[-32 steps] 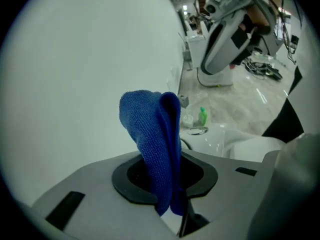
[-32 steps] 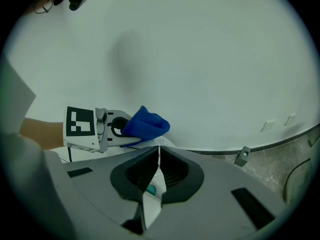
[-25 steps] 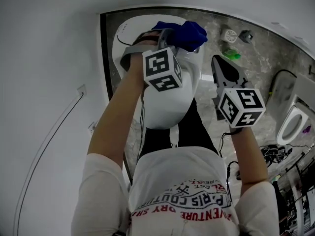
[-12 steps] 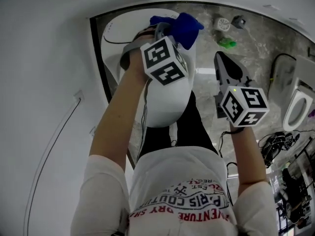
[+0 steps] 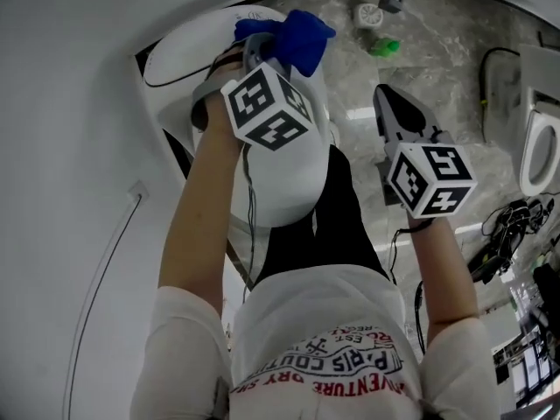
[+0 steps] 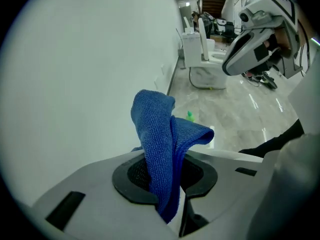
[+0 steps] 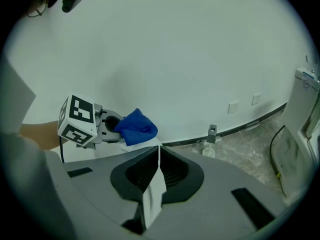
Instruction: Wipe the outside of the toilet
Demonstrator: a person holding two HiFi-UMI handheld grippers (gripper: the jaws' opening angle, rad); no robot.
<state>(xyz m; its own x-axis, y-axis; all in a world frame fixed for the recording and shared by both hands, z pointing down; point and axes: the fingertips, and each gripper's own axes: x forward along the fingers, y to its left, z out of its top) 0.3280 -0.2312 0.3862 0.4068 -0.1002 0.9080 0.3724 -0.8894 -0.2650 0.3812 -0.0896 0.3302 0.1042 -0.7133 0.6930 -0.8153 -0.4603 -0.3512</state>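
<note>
left gripper view, cloth [image 6: 156,144] clamped, wall [image 6: 75,79] near

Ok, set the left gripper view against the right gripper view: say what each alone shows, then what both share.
Only the left gripper view: the blue cloth pinched in the left gripper's jaws, the right gripper overhead, another toilet beyond. Only the right gripper view: its own jaws together and empty, a wall socket, a pipe fitting. Both: the cloth, white wall, marble floor.

Left tongs [image 6: 167,184] tight on cloth [image 6: 156,144]; right tongs [image 7: 152,184] together, empty, alongside.
</note>
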